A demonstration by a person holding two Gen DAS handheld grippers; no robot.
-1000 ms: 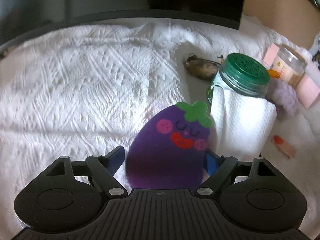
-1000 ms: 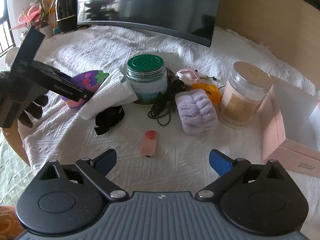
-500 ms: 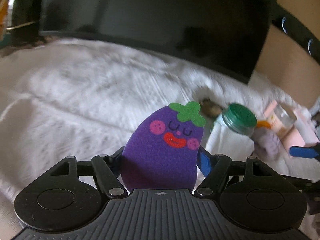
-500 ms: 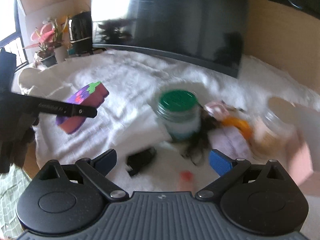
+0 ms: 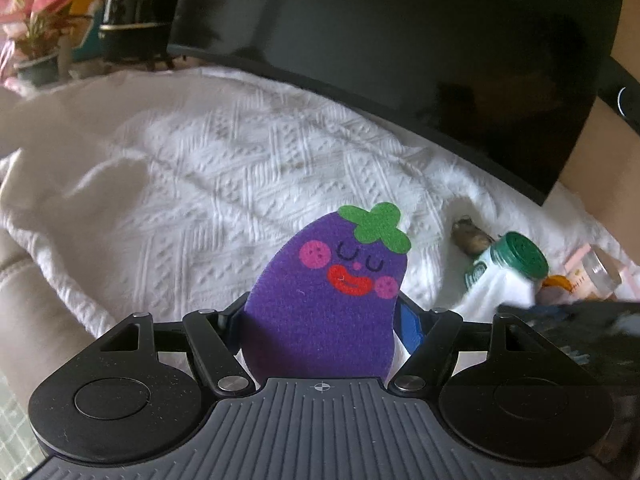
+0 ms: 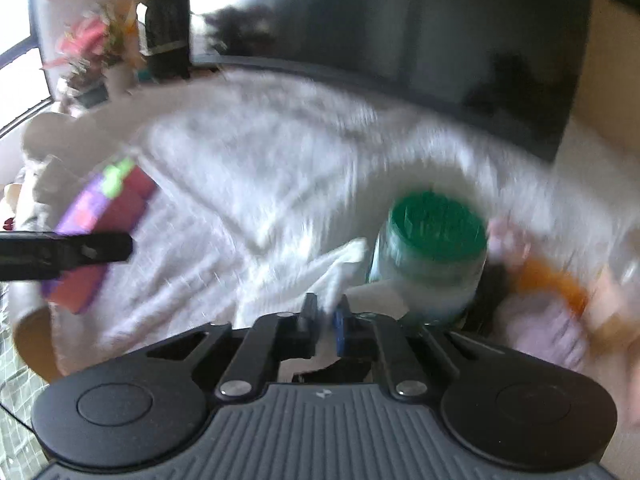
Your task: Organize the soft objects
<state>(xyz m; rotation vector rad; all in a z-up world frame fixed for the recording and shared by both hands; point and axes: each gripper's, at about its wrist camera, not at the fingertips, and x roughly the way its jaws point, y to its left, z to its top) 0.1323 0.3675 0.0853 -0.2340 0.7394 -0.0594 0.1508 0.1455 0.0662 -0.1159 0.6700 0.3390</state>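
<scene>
1. The left gripper (image 5: 322,320) pinched the lower part of the eggplant sponge (image 5: 328,300), face up and held above the white cloth (image 5: 200,184) on the table.
2. In the right wrist view the sponge (image 6: 100,228) sat at far left, raised off the cloth, with the left gripper's finger across it.
3. The right gripper (image 6: 324,326) had its fingers pressed nearly together. White material showed at the tips, possibly a corner of the white towel (image 6: 336,272); too blurred to confirm a grasp.
4. The towel lay against the green-lidded jar (image 6: 432,256). The lilac cloth (image 6: 548,328) and an orange item (image 6: 552,284) sat right of the jar.
5. Step in hand, my read: sponge picked and in carry, with no drop-off place visible.
6. Next move called for a clear spot on the left part of the cloth, lowering the sponge flat, then opening the left gripper.
7. Risk: the right gripper's pull could tip the jar.
</scene>
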